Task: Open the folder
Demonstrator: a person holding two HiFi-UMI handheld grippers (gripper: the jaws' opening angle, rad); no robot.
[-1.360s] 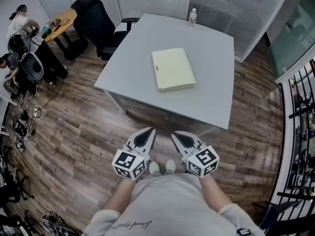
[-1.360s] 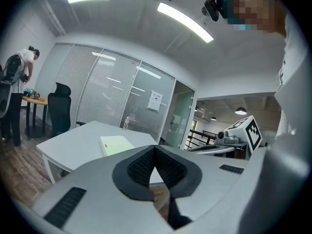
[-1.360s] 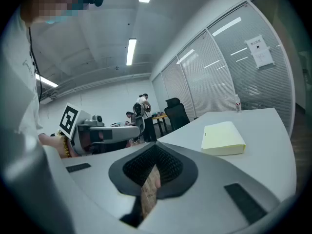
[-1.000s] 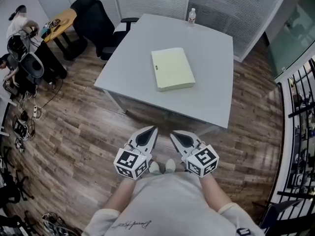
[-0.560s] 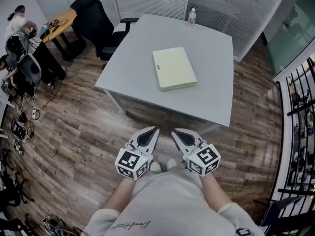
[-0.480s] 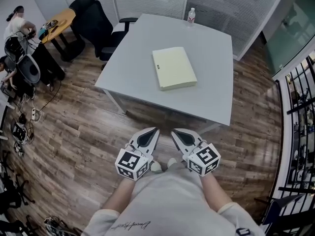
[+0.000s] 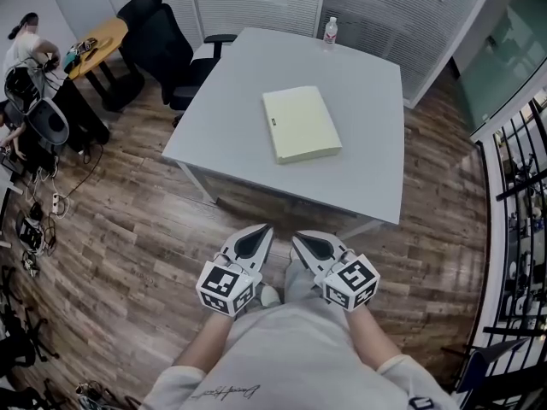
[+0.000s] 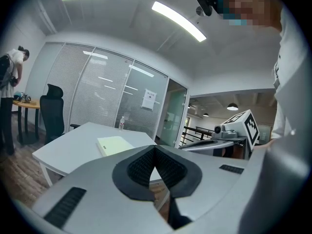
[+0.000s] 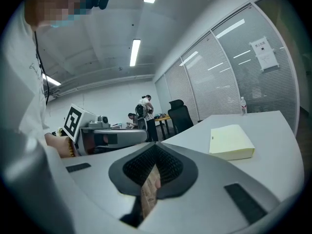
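One pale yellow folder point(image 7: 301, 124), one water bottle point(image 7: 329, 31), one grey desk point(image 7: 231, 101), one black office chair point(image 7: 162, 37), and two claws: left claw point(image 7: 260, 228), right claw point(image 7: 298, 238).

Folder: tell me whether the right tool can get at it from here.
Probably not yet: the right tool hangs over the floor, short of the table. Nothing blocks the yellow folder, so stepping closer should do.

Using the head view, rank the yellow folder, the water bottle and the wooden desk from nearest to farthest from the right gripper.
1. Yellow folder, in the middle of the table, ahead of the right gripper.
2. Water bottle, at the table's far edge.
3. Wooden desk, far left, beyond the black chair.
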